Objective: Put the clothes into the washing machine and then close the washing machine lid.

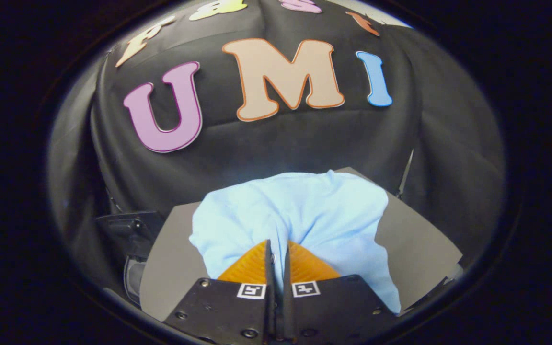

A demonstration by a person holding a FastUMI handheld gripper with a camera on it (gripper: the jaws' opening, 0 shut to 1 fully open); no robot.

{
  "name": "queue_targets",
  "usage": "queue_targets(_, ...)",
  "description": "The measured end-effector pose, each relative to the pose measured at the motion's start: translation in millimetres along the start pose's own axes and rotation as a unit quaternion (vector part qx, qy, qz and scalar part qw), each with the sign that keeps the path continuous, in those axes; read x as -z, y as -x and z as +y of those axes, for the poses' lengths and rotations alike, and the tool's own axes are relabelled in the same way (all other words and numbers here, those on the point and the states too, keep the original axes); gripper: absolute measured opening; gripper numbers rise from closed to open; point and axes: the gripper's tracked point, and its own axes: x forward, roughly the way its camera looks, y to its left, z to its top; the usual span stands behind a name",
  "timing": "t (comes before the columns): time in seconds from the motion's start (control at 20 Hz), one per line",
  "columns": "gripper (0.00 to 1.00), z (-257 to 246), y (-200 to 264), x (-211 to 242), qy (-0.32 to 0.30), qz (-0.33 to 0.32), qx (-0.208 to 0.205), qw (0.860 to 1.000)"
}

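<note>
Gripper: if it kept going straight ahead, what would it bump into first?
The gripper already has its fingers pinched on the light blue cloth, so that cloth is first. Beyond it is probably the grey table, then the black wall cloth, though depth is unclear.

Claw [278, 249] fingers nearly together, pinching fold of light blue garment [304, 211].

1. The hand-held gripper [278, 249] has two broad, flat black plates at its base, one to each finger, meeting along a narrow centre seam.
2. Each plate carries a small square black-and-white marker near its inner top corner.
3. Round screw heads dot the plates' corners and lower edges.
4. The fingers [249, 269] taper to a point; their faces look finely ribbed, though glare blurs this.
</note>
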Motion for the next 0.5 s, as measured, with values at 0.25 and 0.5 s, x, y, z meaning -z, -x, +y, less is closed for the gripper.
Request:
queue_targets(0.25,0.06,2,14,-48,-0.007,-0.071,0.012,0.997)
queue_targets(0.5,0.05,54,59,-76,-0.034,-0.100,-0.019,0.994)
